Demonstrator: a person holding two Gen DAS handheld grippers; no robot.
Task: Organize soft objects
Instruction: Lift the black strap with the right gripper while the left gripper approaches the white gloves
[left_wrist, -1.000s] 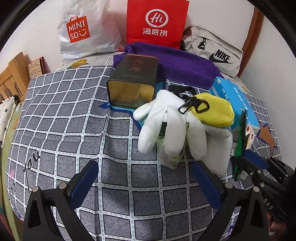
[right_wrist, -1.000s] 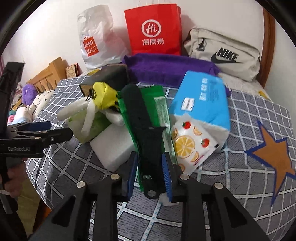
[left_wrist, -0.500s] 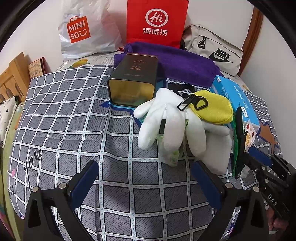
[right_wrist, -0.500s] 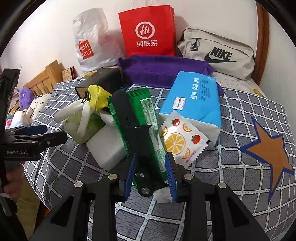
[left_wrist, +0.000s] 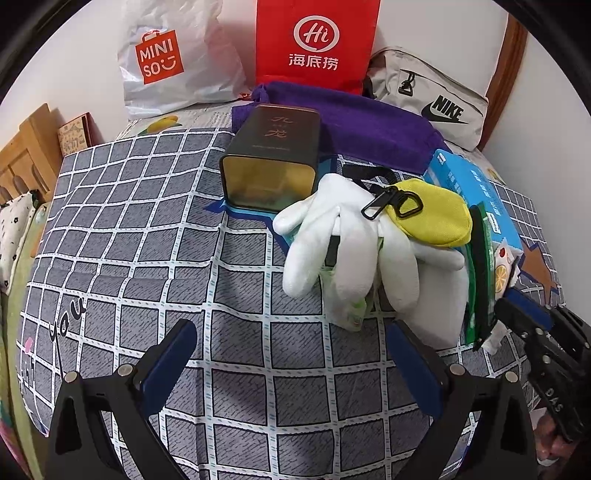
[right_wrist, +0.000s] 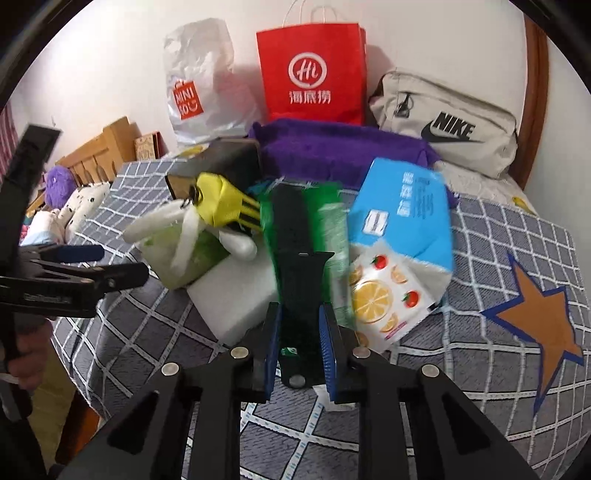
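While the left gripper (left_wrist: 288, 354) hovers over the checked bedspread (left_wrist: 147, 236) with its fingers spread wide and holding nothing, the right gripper (right_wrist: 301, 347) has its fingers clamped narrowly on a black strap (right_wrist: 295, 243). That strap lies along a green packet (right_wrist: 328, 229), between a white foam block (right_wrist: 236, 295) and a fruit-printed sachet (right_wrist: 384, 299). A white glove (left_wrist: 351, 243) and yellow pouch (left_wrist: 432, 218) rest on the pile beside a dark tin (left_wrist: 273, 158).

bags (left_wrist: 314, 40): three
gloves (left_wrist: 347, 240): one
tins (left_wrist: 273, 158): one
towels (left_wrist: 369, 125): one
pouches (left_wrist: 436, 218): one
tissue packs (right_wrist: 406, 218): one
grippers (left_wrist: 291, 365): two
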